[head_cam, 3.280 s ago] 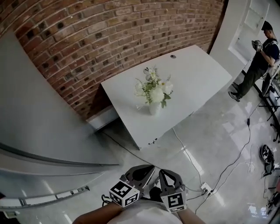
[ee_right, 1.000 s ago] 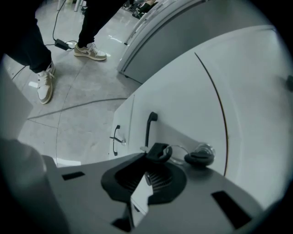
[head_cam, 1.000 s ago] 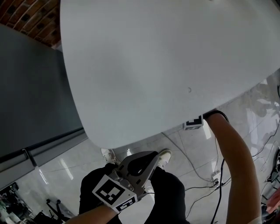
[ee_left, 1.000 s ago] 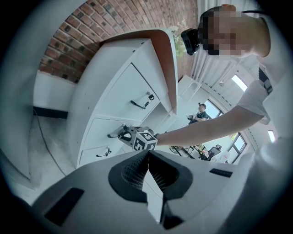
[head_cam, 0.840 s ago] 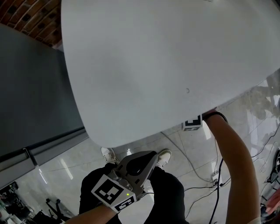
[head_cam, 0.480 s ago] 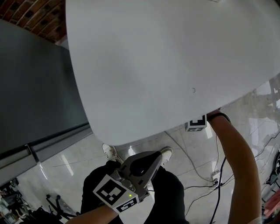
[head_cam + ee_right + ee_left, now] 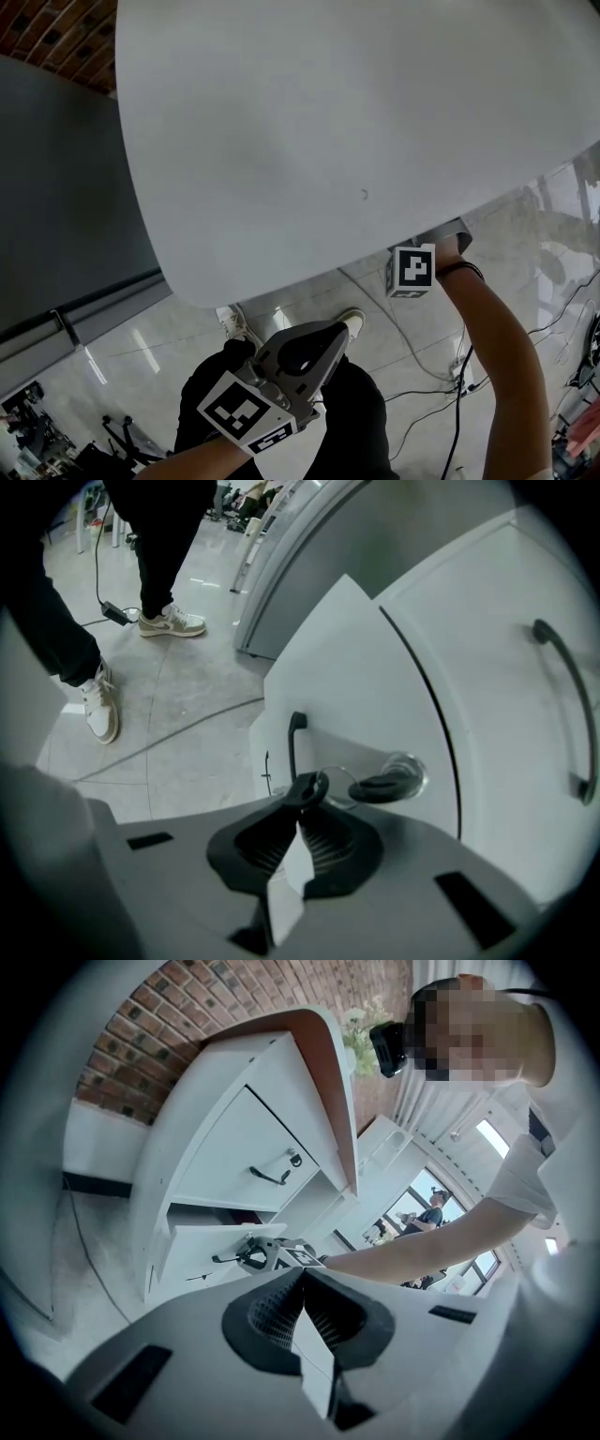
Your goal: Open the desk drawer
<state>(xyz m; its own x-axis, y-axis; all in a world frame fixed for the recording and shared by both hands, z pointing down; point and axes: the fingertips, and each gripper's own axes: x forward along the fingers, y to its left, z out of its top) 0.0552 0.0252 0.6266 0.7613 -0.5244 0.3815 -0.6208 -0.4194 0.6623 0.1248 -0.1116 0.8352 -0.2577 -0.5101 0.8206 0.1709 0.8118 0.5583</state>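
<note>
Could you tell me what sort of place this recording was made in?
Probably an office or lab workspace: a white desk with drawers stands by a brick wall, and cables trail across a glossy floor.

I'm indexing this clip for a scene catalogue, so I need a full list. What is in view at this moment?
desk: one, white, against the wall
brick wall: one, red-brown, behind the desk
drawers: two, white, in the desk; lower drawer partly out, upper drawer shut
handles: two, black, one on the lower drawer, one on the upper
keys: two, black-headed, on one ring; lock key in the lower drawer's lock, hanging key beside it
flowers: one bunch, white and green, on the desk
cables: several, dark, on the floor
other person: one, far off by the windows
left gripper: grey, shut, empty, clear of the desk
right gripper: grey, shut on the hanging key
legs: black trousers, white shoes
</note>
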